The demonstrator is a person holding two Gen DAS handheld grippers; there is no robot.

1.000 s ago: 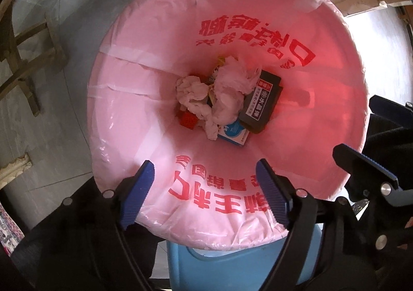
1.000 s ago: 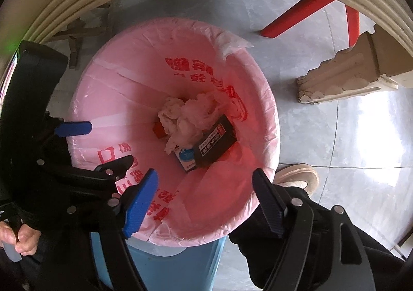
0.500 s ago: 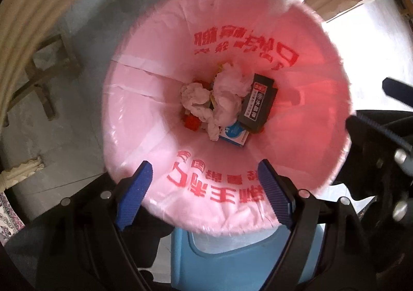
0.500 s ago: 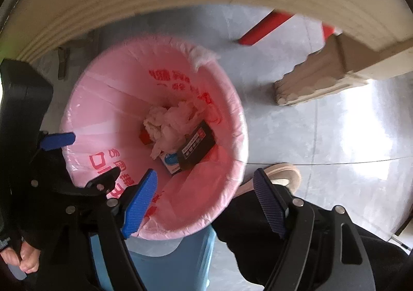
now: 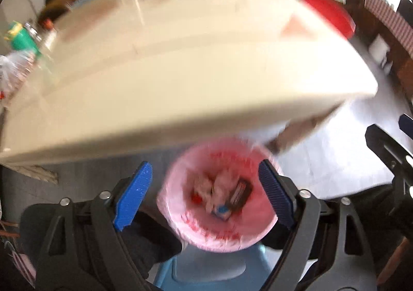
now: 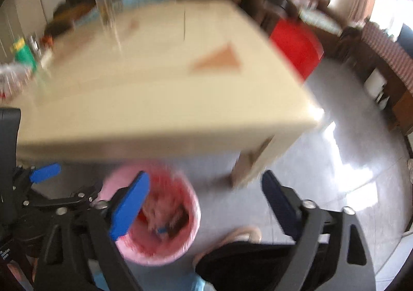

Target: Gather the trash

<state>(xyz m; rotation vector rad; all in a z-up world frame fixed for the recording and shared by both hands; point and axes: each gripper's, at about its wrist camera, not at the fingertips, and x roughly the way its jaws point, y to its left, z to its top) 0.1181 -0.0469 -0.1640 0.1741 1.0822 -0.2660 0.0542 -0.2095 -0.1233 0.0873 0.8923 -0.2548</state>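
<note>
Below the table edge, the pink-lined bin (image 5: 219, 198) is now seen small and far beneath both cameras, whereas a second ago it filled the left wrist view almost to the frame. Both views are smeared by motion blur. The cream table (image 5: 180, 63) now takes up the upper half of each frame, and its top is visible: a clear glass (image 6: 104, 1), a green bottle (image 6: 23, 54) at the far left and a reddish triangular scrap (image 6: 219, 59) near the right end. A rise of both hands away from the bin is indicated.

Bin contents appear unchanged, as far as blur allows: crumpled white tissue (image 5: 219, 185), a dark packet (image 5: 241, 192), a small blue-and-white item (image 5: 223, 209) and a red bit (image 5: 196, 198). These are judged already collected. The drop is judged complete; a return to the tabletop for remaining litter is the probable next step, with the triangular scrap a possible candidate, though its nature cannot be confirmed.

Left gripper (image 5: 204, 195): jaws set wide and just opened further; nothing is gripped or touched, only the distant bin is seen through the gap.

Right gripper (image 6: 204, 203): jaws likewise spread wide, opened markedly further just now; nothing is held, only floor and bin rim behind. A shoe (image 6: 242, 235) and a dark trouser leg (image 6: 245, 262) of the person are noted beside the bin.
</note>
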